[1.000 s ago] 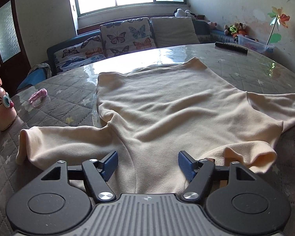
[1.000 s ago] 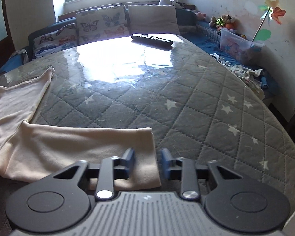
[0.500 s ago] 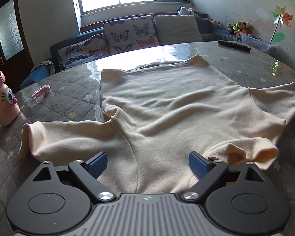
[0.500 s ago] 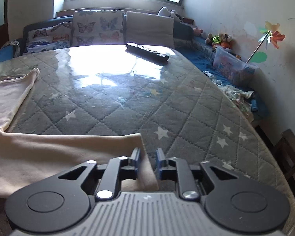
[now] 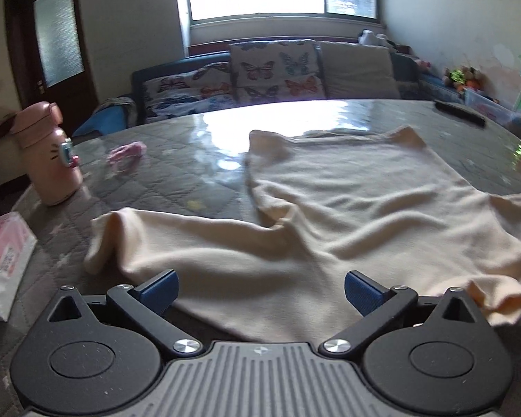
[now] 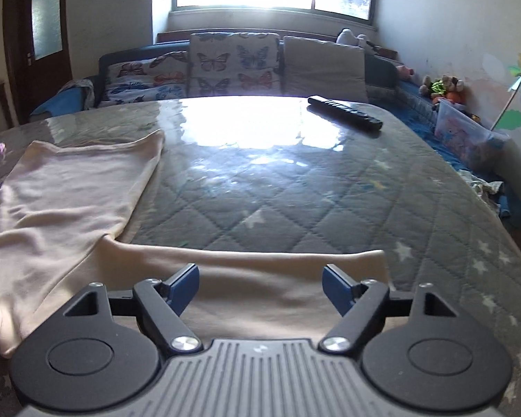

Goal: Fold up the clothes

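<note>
Quilted grey table (image 6: 295, 208) with white stars under a glossy clear cover, window glare across the far half, butterfly cushions (image 5: 271, 73) behind

Left claw (image 5: 260, 290): blue pads spread wide, nothing between them, poised over the near edge of the shirt (image 5: 347, 215). Right claw (image 6: 260, 286): likewise wide apart, holding nothing, above the right sleeve (image 6: 260, 278), which lies straight out and flat

Outward from the left claw: cream shirt spread open, hem toward the far side, collar end nearest; soft, fleecy knit with shallow ripples across the body. Left sleeve (image 5: 149, 239) stretched sideways, cuff bunched and curled under. Small rolled flap of cloth by the right pad

Progress, as a judgement: garment laid out full width, both sleeves out, no fold visible in either view; fits a shirt spread for folding, so sleeves and body seemingly all still to be turned in

Farther out: pink bottle (image 5: 48, 153), tissue pack (image 5: 3, 260), small pink thing (image 5: 126, 153), black remote (image 6: 344, 111) near the far rim
</note>
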{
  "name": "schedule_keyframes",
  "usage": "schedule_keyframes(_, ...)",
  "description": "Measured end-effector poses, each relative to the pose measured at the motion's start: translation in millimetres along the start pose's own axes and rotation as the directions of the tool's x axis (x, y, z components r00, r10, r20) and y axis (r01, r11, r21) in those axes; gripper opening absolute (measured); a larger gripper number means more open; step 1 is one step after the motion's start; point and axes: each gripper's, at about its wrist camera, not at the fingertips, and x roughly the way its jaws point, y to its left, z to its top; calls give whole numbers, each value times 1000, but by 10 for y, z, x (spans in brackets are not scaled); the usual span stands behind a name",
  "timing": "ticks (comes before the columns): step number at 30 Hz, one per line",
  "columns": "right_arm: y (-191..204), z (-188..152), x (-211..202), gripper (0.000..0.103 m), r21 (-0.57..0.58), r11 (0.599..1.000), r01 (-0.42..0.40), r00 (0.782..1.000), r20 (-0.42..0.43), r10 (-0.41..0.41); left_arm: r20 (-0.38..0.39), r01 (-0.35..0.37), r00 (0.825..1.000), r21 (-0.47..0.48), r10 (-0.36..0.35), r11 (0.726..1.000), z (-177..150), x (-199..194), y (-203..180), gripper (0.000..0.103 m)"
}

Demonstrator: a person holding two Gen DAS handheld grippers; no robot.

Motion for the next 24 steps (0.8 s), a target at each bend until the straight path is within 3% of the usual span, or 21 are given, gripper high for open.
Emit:
schedule_keyframes(6, 97, -60, 93, 87, 1, 1000, -6, 1000, -25, 6, -23, -58, 998, -165, 55, 985, 119, 118, 533, 103)
schedule_keyframes(13, 63, -56, 120, 92, 23, 1000, -10, 999, -32, 11, -27, 69, 996, -352, -84, 934, 147, 271, 970, 102)
schedule_keyframes(22, 67, -36, 143, 93, 28, 1000, -4, 999, -39, 6, 14, 101, 994, -482, -108, 870, 233, 469, 1326, 103)
schedule_keyframes(24, 70, -31, 147, 93, 28, 1000, -4, 999, -40, 5, 14, 47, 999, -482, -46, 875, 266, 482, 1396, 103)
